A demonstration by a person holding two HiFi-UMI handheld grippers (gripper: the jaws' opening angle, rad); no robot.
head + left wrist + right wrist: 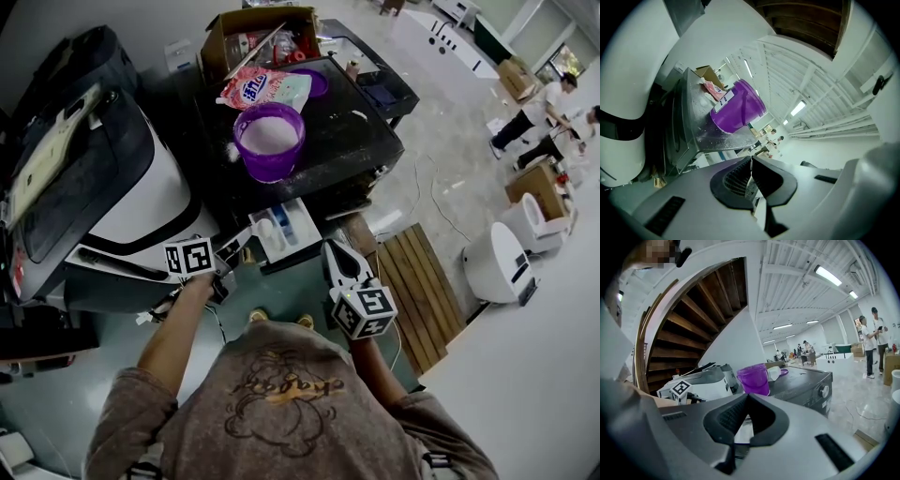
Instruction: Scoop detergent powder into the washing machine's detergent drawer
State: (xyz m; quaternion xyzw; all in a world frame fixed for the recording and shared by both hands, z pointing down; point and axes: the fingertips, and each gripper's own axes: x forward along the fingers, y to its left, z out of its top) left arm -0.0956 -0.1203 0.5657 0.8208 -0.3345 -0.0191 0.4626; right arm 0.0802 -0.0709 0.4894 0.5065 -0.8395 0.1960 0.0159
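One purple bucket (269, 141) of white detergent powder stands upright on the dark top of the washing machine (349, 142). Behind it lie one detergent bag (265, 91), one purple lid (316, 82) and one open cardboard box (258, 28). The single detergent drawer (286, 230) is pulled out from the machine's front, its white and blue compartments showing.

Two grippers hang low in front of it. The left gripper (232, 251) is just beside the drawer's left corner, its jaws pressed together with nothing between them. The right gripper (331, 250) is near the drawer's right side, its jaws likewise together and holding nothing.

Two people (536, 114) bend over well apart across the floor.
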